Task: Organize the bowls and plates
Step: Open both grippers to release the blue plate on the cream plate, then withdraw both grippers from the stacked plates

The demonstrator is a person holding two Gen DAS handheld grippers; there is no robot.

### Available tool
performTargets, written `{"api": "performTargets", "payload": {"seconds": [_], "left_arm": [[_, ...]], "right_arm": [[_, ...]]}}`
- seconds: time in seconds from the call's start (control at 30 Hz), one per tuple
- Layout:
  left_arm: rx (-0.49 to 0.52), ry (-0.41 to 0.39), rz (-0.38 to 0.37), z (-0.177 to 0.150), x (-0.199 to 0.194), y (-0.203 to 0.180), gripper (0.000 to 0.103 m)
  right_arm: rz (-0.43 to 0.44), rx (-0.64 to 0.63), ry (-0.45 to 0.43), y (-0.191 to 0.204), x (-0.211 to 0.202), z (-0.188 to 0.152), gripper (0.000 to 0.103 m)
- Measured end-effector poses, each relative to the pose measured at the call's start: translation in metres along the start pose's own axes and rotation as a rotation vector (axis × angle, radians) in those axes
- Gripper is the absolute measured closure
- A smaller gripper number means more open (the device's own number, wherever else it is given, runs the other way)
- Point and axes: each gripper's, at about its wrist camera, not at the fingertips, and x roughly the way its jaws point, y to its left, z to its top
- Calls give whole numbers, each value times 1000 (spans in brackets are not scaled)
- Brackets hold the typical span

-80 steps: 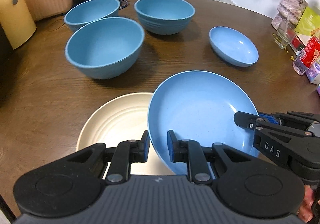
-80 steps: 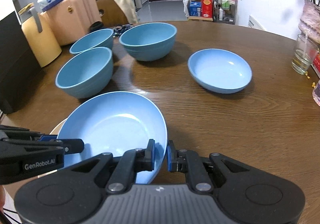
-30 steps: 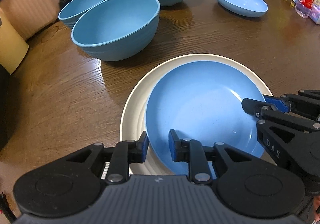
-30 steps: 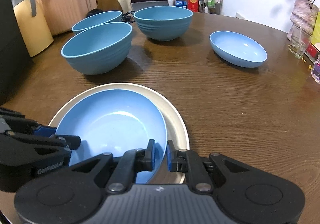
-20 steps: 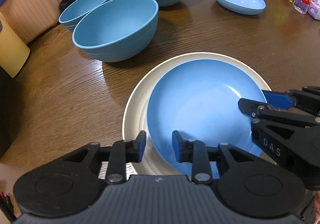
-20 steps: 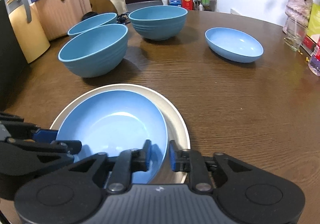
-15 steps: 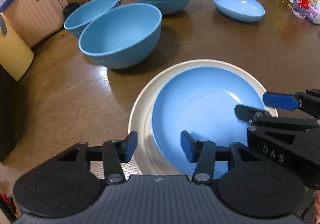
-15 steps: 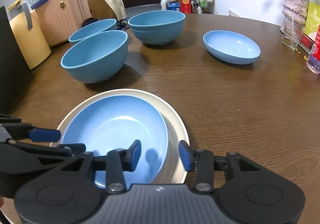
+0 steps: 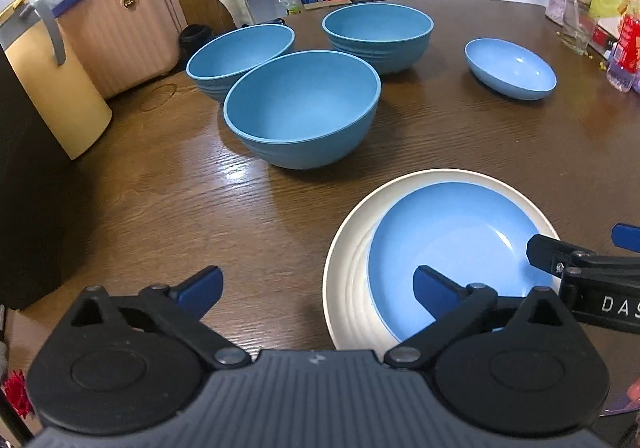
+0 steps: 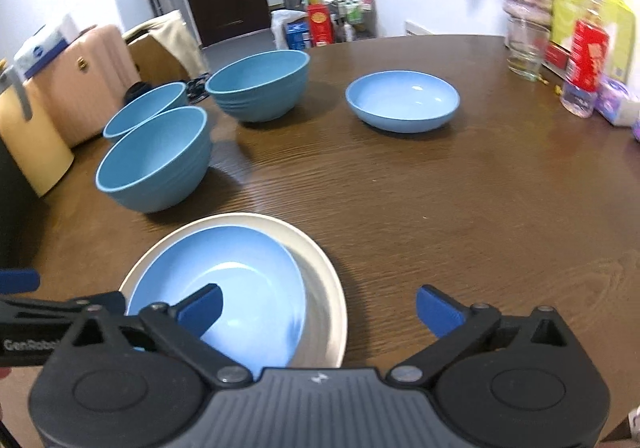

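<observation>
— Brown wooden table (image 9: 160, 208) fills both views. Where is the blue plate (image 9: 452, 244) now?

— It lies inside the cream plate (image 9: 344, 280), released. The left gripper (image 9: 316, 284) and the right gripper (image 10: 318, 306) have just been opening; both stand wide with nothing between the jaws.

— What is hard to see?

— The near rims of both plates are hidden behind the grippers. Three blue bowls (image 9: 302, 108) and a second blue plate (image 10: 402, 100) stand farther back; the far-right packages are blurred.
</observation>
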Motion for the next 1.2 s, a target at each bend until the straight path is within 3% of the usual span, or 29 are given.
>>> {"api": "performTargets", "payload": {"seconds": [0.67,1.2], "left_arm": [[8,-42,-21,-8,-24,15,0],[7,-62,-59,13,-39,-4,0]], "right_arm": [[-50,30,-57,15,-31,-8,0],[-100,74,-69,-6,-45,12,0]]}}
